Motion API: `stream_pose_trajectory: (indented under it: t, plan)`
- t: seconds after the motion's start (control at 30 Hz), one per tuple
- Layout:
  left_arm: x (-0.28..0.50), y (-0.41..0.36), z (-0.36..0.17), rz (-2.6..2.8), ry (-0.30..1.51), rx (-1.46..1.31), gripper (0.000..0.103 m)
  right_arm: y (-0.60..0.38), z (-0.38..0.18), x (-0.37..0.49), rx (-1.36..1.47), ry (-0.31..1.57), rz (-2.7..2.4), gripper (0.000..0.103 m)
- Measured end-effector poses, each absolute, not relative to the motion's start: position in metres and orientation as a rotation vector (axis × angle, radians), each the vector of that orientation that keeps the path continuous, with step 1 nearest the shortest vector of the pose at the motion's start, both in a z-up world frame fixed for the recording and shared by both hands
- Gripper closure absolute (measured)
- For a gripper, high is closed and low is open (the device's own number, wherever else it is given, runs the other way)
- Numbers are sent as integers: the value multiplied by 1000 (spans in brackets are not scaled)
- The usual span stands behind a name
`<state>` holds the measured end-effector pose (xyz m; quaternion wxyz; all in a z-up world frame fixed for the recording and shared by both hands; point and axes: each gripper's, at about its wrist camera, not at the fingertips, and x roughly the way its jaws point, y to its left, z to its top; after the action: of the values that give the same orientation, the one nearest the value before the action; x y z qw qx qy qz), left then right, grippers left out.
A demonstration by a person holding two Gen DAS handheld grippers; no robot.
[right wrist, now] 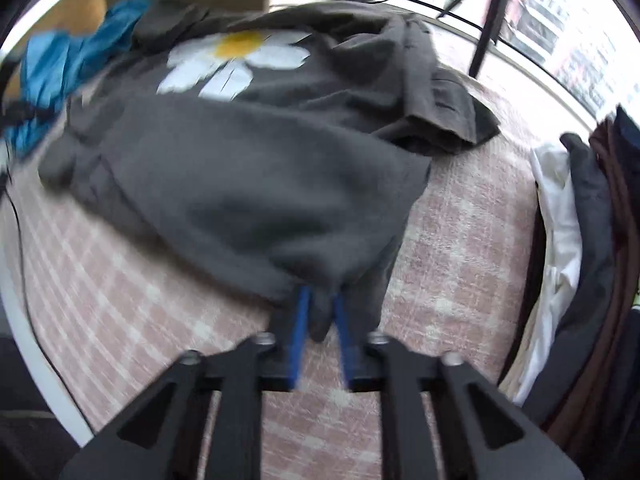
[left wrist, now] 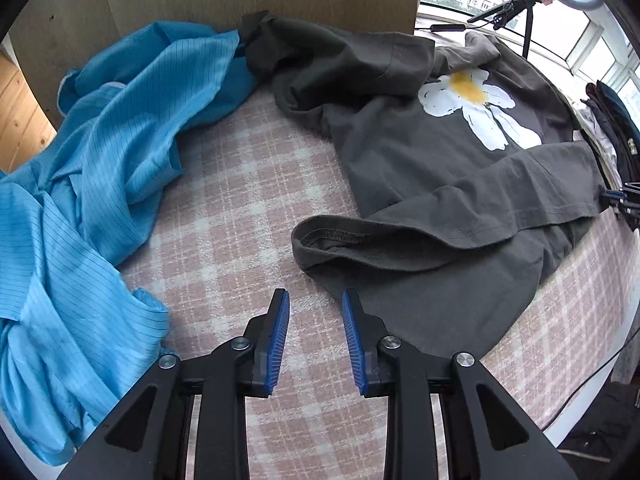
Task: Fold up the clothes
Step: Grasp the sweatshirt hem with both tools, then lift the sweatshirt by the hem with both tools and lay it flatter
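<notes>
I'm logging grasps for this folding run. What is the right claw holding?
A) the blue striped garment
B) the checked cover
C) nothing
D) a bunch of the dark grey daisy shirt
D: in the right wrist view, the right claw pinches a bunch of the dark grey daisy shirt between its blue fingers.

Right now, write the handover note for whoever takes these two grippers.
Left gripper: open, empty, over the pink checked cloth, just short of the grey daisy T-shirt.
Right gripper: shut on a bunched edge of the T-shirt; this view is blurred.
Blue striped garment: crumpled to the left, untouched.
Folded stack: at the right edge.
Done: one edge gripped.
Left: flatten and fold the T-shirt, then the blue one.
</notes>
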<state>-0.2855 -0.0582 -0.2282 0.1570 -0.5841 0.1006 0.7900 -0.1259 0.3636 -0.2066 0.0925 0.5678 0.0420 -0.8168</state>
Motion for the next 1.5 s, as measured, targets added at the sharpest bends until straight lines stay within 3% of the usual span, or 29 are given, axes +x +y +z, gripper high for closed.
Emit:
stream_pose_trajectory:
  t: [0.13, 0.2, 0.57, 0.6, 0.67, 0.73, 0.93, 1.1, 1.2, 1.4, 1.5]
  plan:
    - [-293, -59, -226, 2269, 221, -1662, 71, 384, -189, -132, 1633, -92, -2471, 96]
    - [-298, -59, -224, 2278, 189, -1656, 67, 386, -184, -134, 1624, -84, -2486, 96]
    - [-336, -59, -253, 2212, 107, -1787, 68, 377, -184, -148, 1646, -66, -2500, 97]
    - [-338, -56, -257, 2198, 115, -1795, 69, 377, -184, -148, 1647, -64, -2501, 97]
    - [-337, -51, -263, 2173, 140, -1813, 100, 377, -183, -149, 1645, -71, -2507, 97]
    - [-333, -46, -264, 2174, 168, -1818, 100, 379, -179, -149, 1634, -105, -2524, 97]
    - [-290, -54, -197, 2243, 175, -1687, 100, 408, -130, -123, 1490, -377, -2624, 98]
    - [-202, -62, -128, 2269, 245, -1586, 100, 431, -95, -51, 1478, -662, -2637, 98]
    - [-155, -68, -115, 2221, 263, -1621, 100, 421, -100, -1, 1544, -678, -2614, 98]
    - [-120, -69, -192, 2027, 162, -1871, 100, 412, -178, 38, 1805, -895, -2398, 98]
    - [-132, -56, -204, 2032, 167, -1849, 100, 406, -183, 33, 1780, -925, -2363, 98]
